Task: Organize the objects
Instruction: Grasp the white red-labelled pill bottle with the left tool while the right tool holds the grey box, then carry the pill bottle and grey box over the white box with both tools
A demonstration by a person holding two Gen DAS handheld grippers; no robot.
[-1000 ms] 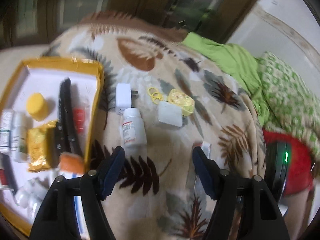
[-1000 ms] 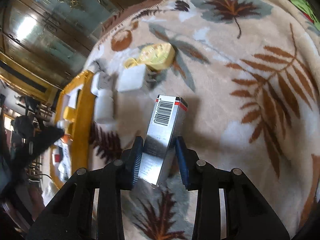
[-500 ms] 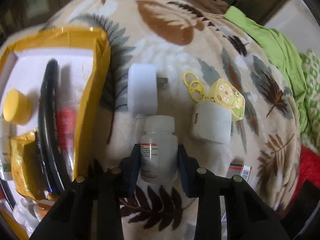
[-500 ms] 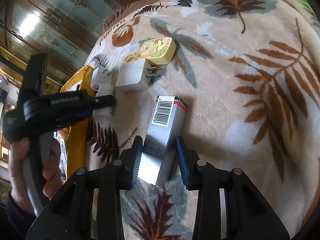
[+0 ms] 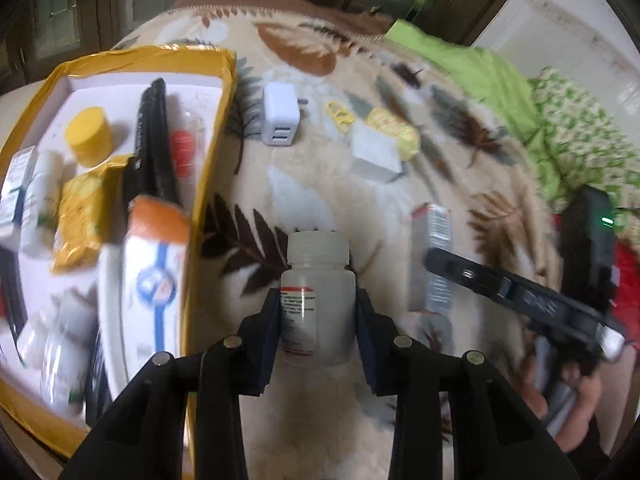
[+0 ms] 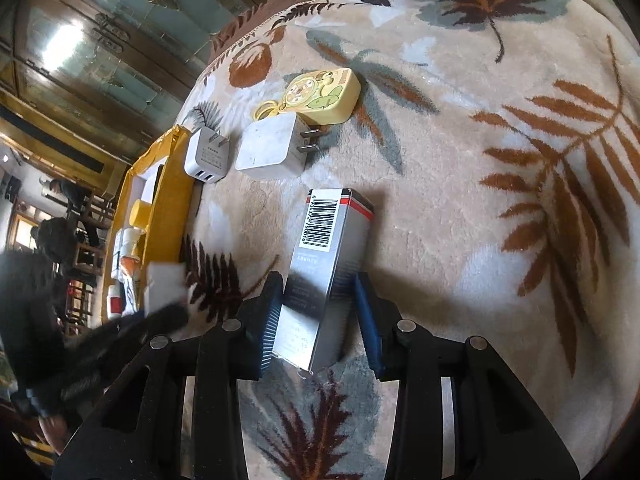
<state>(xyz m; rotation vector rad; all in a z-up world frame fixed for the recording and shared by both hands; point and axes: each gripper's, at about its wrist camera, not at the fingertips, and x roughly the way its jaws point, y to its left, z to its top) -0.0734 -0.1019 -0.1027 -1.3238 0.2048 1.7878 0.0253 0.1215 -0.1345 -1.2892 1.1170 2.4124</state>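
My left gripper (image 5: 318, 320) is shut on a white pill bottle (image 5: 318, 280) with a red-lined label, held over the leaf-patterned blanket (image 5: 320, 184) just right of the yellow tray (image 5: 208, 152). That bottle (image 6: 164, 284) shows blurred at the left of the right wrist view. My right gripper (image 6: 318, 304) is shut on a silver box (image 6: 328, 256) with a barcode, which lies on the blanket; the box (image 5: 434, 264) also shows in the left wrist view. On the blanket beyond lie a white USB charger (image 5: 280, 120), a second white charger (image 5: 376, 152) and a yellow keychain case (image 5: 394, 132).
The tray holds a yellow-capped jar (image 5: 88, 136), a long black item (image 5: 150, 140), an orange-capped tube (image 5: 156, 264), a yellow packet (image 5: 80, 216) and several small bottles. Green bedding (image 5: 480, 76) lies at the back right. A hand (image 5: 580, 392) holds the right gripper's handle.
The left gripper came down over the pill bottle, closed on it, then drew back with it, away from the chargers. The right gripper stayed on the silver box.
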